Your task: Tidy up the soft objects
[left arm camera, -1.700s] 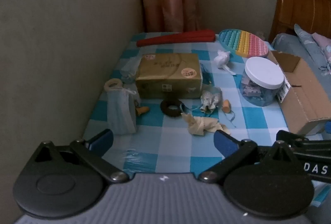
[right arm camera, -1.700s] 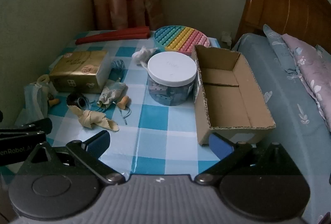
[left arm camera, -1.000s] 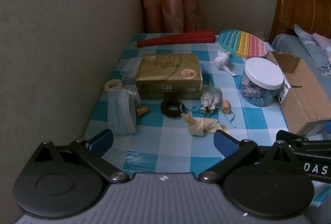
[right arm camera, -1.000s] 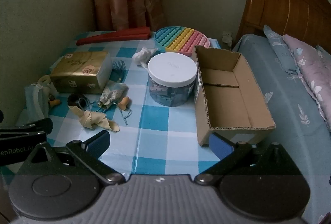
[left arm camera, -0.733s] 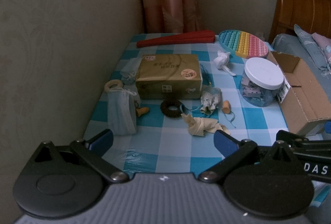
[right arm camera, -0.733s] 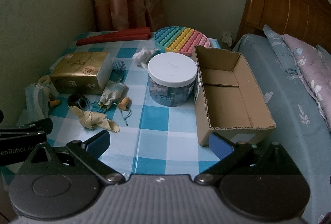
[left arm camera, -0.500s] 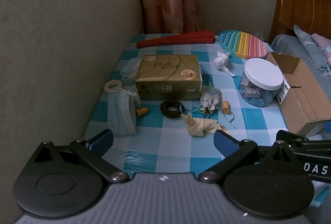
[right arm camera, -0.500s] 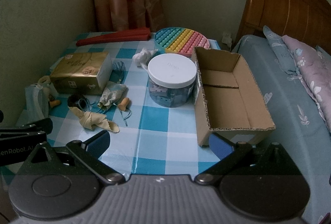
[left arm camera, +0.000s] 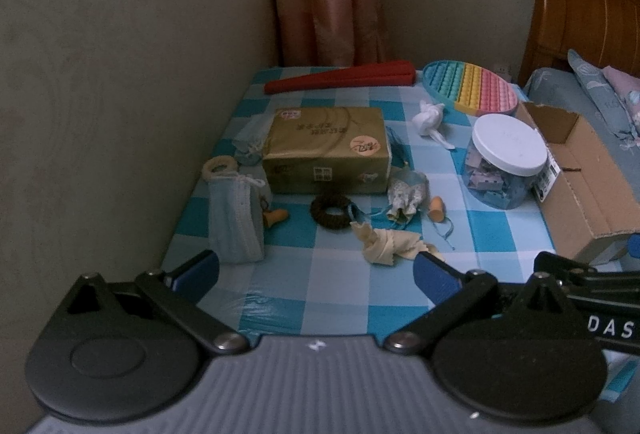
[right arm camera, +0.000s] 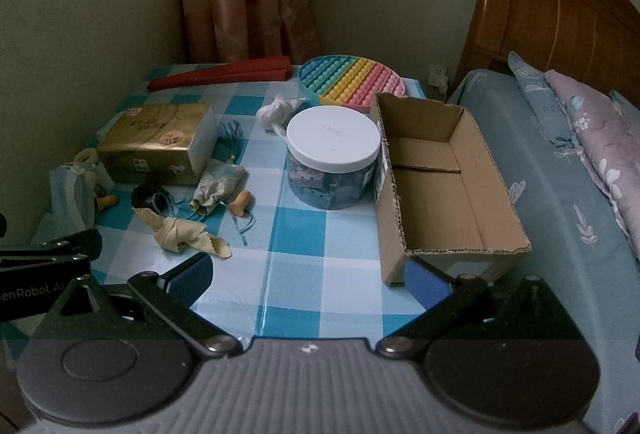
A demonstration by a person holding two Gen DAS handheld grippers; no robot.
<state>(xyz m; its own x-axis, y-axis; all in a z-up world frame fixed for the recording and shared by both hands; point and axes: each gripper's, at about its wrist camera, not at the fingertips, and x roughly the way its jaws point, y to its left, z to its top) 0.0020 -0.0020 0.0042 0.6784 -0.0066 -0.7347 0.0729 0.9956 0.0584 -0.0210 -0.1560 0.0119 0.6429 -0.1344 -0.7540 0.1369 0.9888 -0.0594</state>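
Observation:
Soft things lie on the blue checked table (left arm camera: 336, 274): a knotted yellow cloth (left arm camera: 386, 244) (right arm camera: 180, 232), a dark scrunchie (left arm camera: 332, 211) (right arm camera: 144, 195), a small floral pouch (left arm camera: 406, 193) (right arm camera: 218, 185), orange earplugs (left arm camera: 436, 209) (right arm camera: 240, 203), a blue face mask (left arm camera: 234, 218) (right arm camera: 74, 199) and a white cloth knot (left arm camera: 430, 117) (right arm camera: 280, 111). An empty cardboard box (right arm camera: 436, 181) (left arm camera: 580, 177) stands at the table's right. My left gripper (left arm camera: 316, 276) is open and empty before the near edge. My right gripper (right arm camera: 308, 282) is open and empty, near the box's front.
A gold tissue pack (left arm camera: 328, 149), a white-lidded clear jar (right arm camera: 332, 157), a rainbow pop-it disc (right arm camera: 352, 81) and a red folded item (left arm camera: 340, 81) share the table. The wall runs along the left. A bed with pillows (right arm camera: 580, 137) lies to the right.
Both grippers have barely moved; the views shifted only slightly. Nothing on the table has moved.

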